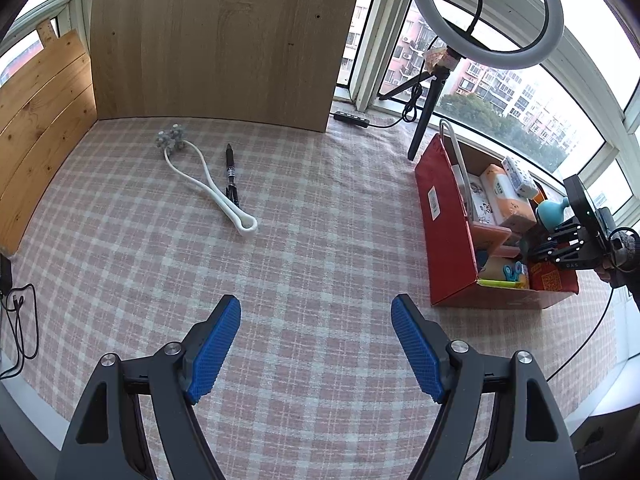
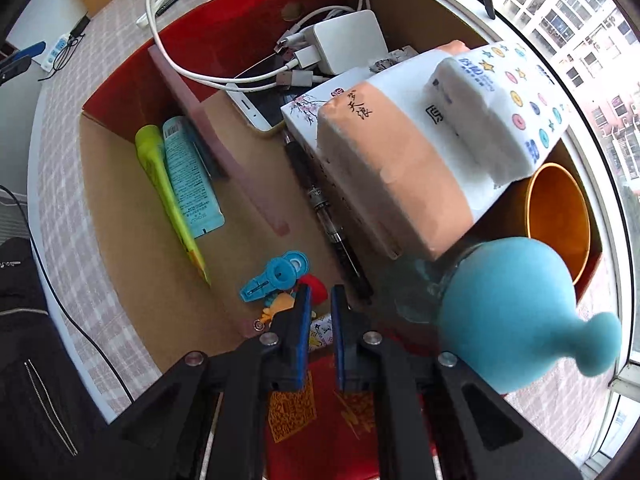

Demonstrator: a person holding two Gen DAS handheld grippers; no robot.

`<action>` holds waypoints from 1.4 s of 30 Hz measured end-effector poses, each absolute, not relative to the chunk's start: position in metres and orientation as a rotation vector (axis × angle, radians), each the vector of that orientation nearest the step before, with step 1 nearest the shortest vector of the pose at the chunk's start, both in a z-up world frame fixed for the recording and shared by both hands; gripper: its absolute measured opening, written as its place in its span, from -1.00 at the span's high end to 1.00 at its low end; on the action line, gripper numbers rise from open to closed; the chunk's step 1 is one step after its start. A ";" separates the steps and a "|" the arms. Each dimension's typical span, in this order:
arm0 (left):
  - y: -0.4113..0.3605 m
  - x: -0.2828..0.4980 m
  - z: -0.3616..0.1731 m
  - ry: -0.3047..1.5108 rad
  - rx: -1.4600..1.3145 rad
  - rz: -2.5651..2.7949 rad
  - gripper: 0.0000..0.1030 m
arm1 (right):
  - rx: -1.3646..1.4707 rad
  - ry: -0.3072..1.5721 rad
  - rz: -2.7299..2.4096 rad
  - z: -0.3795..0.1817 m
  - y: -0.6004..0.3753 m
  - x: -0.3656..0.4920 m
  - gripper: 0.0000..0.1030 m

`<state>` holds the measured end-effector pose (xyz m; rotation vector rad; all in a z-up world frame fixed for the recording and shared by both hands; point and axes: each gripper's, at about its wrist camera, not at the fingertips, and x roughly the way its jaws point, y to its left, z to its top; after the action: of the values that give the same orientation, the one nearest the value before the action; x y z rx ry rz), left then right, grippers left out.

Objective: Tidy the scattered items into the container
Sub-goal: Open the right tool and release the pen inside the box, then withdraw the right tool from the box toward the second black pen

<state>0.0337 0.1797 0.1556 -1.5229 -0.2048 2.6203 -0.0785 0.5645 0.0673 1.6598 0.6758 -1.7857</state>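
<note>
Two items are left on the checked cloth (image 1: 280, 208) — a white massager (image 1: 200, 178) and, touching it, a black pen (image 1: 231, 174); each is best approached squarely and pinched mid-length. The left gripper (image 1: 316, 344) is held wide open, empty. The right gripper (image 2: 321, 320), nearly closed with nothing seen between its pads, hangs over the red box (image 1: 444, 216).

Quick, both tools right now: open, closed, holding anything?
Left tool: open, empty, above the checked cloth.
Right tool: nearly closed, a narrow gap remaining, nothing visibly gripped, over the red box.
</note>
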 end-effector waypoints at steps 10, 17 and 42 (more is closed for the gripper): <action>0.178 0.029 0.152 -0.211 -1.530 2.614 -0.47 | 1.749 0.694 -1.766 0.047 0.556 -0.076 0.86; 0.175 0.028 0.151 -0.229 -1.528 2.613 -0.47 | 1.796 0.716 -1.802 0.041 0.550 -0.075 0.88; 0.172 0.034 0.157 -0.234 -1.499 2.621 -0.47 | 1.633 0.313 -2.172 0.134 0.599 -0.028 0.87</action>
<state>0.0337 0.1717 0.1574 -1.4987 -0.2343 2.6214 -0.0281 0.5994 0.1337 1.6335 0.3127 -2.1722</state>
